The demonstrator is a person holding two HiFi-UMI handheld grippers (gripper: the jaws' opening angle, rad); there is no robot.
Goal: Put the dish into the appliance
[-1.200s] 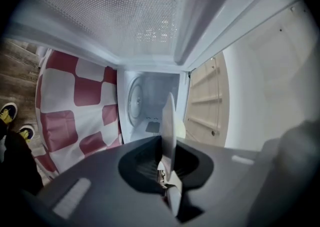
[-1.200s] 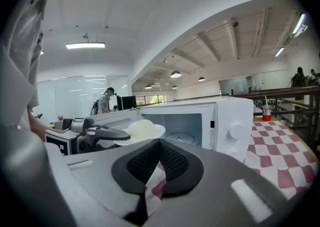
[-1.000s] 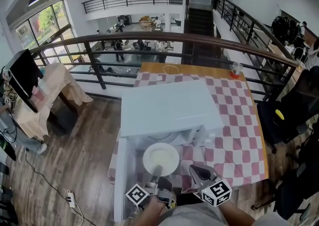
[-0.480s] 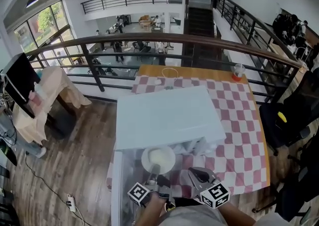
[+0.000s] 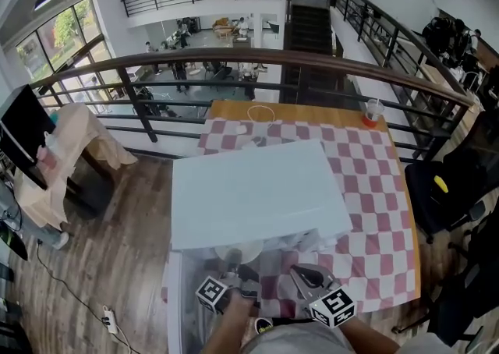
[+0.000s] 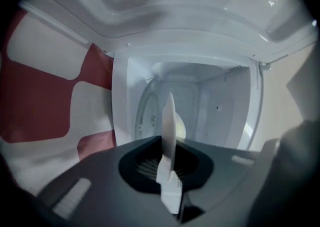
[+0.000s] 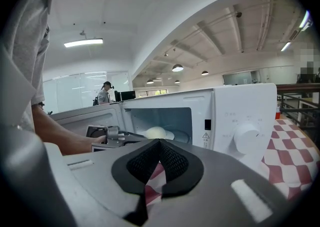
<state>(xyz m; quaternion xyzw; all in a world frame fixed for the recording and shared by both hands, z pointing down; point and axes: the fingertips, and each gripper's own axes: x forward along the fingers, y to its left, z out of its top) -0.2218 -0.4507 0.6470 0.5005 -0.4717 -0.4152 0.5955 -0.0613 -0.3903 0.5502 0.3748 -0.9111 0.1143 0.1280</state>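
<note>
The microwave [image 5: 257, 189] sits on the checked tabletop [image 5: 366, 189] with its door [image 5: 175, 302] swung open to the left, so the cavity mouth faces the person.

The left gripper [image 6: 167, 171] has its fingers nearly closed, pinching the rim of the dish [image 6: 169, 121]. It holds only the near edge, so the rest of the plate reaches ahead into the opening. The left gripper view is rolled on its side, which is why the plate reads as a thin upright blade, but the right gripper view shows it lying flat. The head view shows the dish mostly tucked under the appliance's top edge. It looks partway inside and above the glass turntable [image 6: 145, 116]. I can't tell whether it touches the turntable yet.

The right gripper [image 7: 160, 143] has its fingertips together with nothing between them (only tablecloth shows through the gap below). It sits off to the side, in front of the control panel and the knob [image 7: 246, 137]. It is probably kept there to stay clear of the opening, and it is free for the door later.

My judgement is that this is the insertion step, with the set-down and release still to do. The risk is the dish clipping the frame or landing off-centre.
</note>
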